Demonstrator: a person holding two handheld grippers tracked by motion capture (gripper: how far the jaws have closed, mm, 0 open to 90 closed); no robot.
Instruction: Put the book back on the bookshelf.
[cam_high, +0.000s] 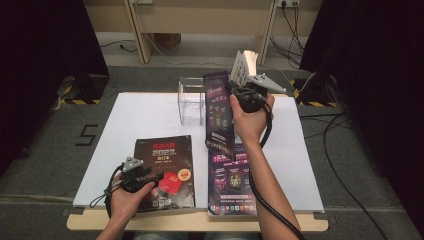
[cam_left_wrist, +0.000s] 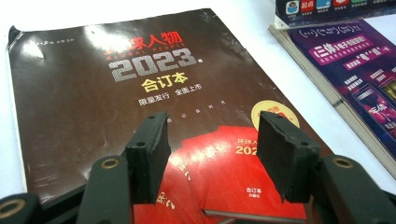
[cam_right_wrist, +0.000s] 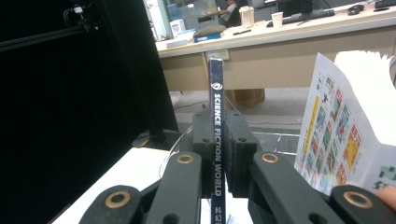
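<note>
My right gripper (cam_high: 239, 93) clamps the purple magazine (cam_high: 218, 114) by its spine, lifted upright above the table's (cam_high: 145, 112) middle, by the clear stand (cam_high: 190, 100) near the far edge. My left gripper (cam_left_wrist: 212, 156), jaws apart, rests over the dark book (cam_left_wrist: 116, 88) near the front edge, likely steadying it.

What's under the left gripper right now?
The dark magazine lies flat on the white sheet, directly beneath the open left gripper. Whether anything lies under that magazine cannot be seen, since its cover hides it.
</note>
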